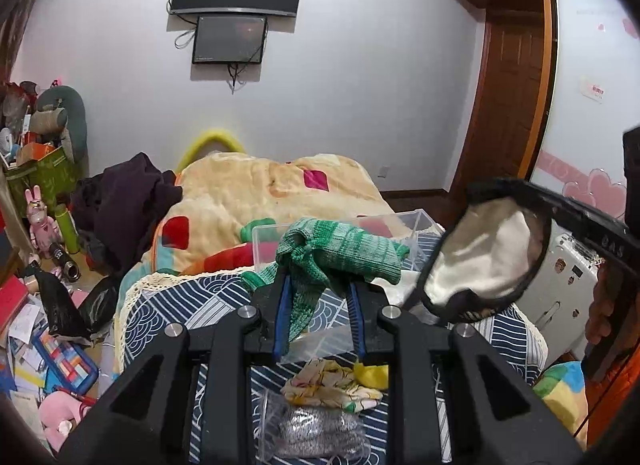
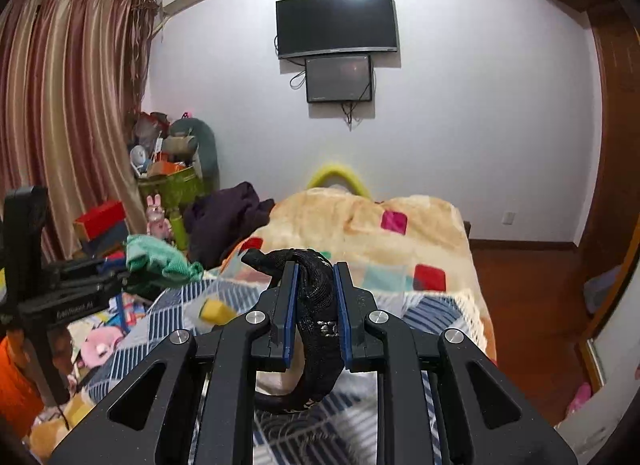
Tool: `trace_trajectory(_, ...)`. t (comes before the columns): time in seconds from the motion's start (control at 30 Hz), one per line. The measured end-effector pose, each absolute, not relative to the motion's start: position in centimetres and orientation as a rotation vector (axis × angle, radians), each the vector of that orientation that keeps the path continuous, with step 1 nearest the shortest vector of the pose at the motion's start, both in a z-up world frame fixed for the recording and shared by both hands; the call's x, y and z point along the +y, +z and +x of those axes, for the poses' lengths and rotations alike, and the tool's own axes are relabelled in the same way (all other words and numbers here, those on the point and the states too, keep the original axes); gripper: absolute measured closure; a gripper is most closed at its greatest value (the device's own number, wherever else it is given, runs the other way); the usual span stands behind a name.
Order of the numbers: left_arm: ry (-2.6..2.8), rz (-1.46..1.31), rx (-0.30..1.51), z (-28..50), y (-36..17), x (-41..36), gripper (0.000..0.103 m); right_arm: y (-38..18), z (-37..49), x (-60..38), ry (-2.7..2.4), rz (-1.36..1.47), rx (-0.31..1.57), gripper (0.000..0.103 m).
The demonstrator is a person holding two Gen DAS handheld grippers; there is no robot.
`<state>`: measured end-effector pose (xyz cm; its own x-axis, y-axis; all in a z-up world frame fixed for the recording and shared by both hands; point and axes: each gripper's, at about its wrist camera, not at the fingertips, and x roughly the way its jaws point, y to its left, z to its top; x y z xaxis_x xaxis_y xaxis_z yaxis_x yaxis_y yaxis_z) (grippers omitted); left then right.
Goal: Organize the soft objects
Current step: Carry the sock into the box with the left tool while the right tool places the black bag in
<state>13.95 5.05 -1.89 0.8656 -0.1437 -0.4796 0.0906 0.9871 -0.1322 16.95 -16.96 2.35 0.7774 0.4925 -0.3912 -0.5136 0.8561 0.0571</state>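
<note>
My left gripper (image 1: 318, 285) is shut on a green knitted cloth (image 1: 340, 251) and holds it above the bed; the cloth also shows at the left of the right wrist view (image 2: 160, 261). My right gripper (image 2: 315, 277) is shut on the black rim of a black-and-white cap (image 2: 316, 305), lifted over the bed. In the left wrist view the cap (image 1: 480, 257) hangs at the right, white lining facing me. A clear plastic box (image 1: 408, 225) sits on the bed behind the green cloth. A floral cloth (image 1: 332, 385), a yellow piece (image 1: 372, 375) and a silvery bag (image 1: 316, 429) lie below my left gripper.
The bed has a blue-and-white patterned cover (image 2: 180, 305) and a cream blanket (image 1: 248, 193) with coloured patches. Dark clothes (image 1: 120, 201) are piled at its left. The floor at left is cluttered with boxes, papers and pink toys (image 1: 60, 413). A wardrobe (image 1: 512, 105) stands right.
</note>
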Motion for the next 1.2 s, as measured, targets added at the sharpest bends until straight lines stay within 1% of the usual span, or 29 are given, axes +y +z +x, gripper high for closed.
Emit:
trace_trajectory(0.3, -0.125, -0.112, 0.575, 17.5, -3.8, 4.8, 0.078, 0.9, 20.0, -14.7, 0.548, 0.014, 0.458, 0.087)
trace_trajectory(0.73, -0.185, -0.117, 0.695, 21.6, -8.1, 3.1, 0.078, -2.5, 22.9, -12.3, 0.462, -0.123, 0.561, 0.087)
trace_trajectory(1.2, -0.167, -0.032, 0.726, 22.2, -9.6, 1.0, 0.078, -6.2, 24.2, -12.3, 0.424, -0.182, 0.687, 0.087)
